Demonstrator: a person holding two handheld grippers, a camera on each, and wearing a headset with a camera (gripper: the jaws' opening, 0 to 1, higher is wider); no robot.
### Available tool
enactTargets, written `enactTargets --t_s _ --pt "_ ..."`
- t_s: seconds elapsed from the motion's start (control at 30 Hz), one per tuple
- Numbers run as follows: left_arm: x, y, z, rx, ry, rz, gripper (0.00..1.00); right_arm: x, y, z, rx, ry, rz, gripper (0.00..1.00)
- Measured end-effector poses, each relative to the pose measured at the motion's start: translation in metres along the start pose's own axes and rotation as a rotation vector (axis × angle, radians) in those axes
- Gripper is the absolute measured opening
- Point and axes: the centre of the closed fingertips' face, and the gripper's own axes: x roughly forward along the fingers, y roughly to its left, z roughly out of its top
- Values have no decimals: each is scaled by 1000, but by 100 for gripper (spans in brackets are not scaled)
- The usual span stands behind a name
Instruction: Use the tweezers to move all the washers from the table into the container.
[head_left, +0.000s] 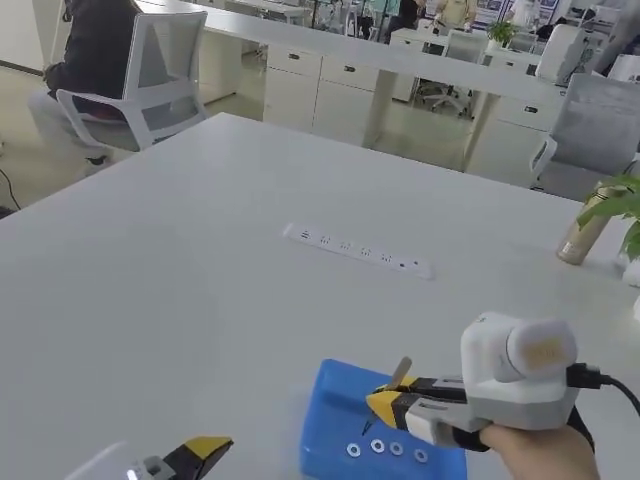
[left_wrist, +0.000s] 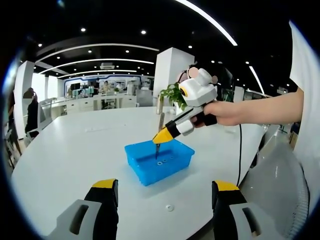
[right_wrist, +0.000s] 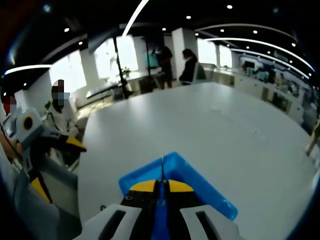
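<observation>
On the white table (head_left: 200, 260), the blue container (left_wrist: 150, 174) sits under the right gripper (left_wrist: 162, 135), its jaws clamped on the tweezers (head_left: 401, 372) pointing inside. The left gripper (left_wrist: 166, 187) hangs with jaws spread wide. Washers (head_left: 377, 447) lie in the container, and a stray washer (left_wrist: 170, 206) rests on the table near it.

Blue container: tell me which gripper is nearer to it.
Right. The right gripper hangs over the container, its tweezers dipping inside; the left gripper is off to one side, clear of the container.

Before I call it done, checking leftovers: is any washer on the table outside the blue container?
Yes, one washer lies on the table beside the blue container.
</observation>
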Motion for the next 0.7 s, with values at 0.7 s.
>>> enactTargets --t_s 0.7 --pt "0 0 -1 2 6 1 77 2 -2 -5 8 8 0 3"
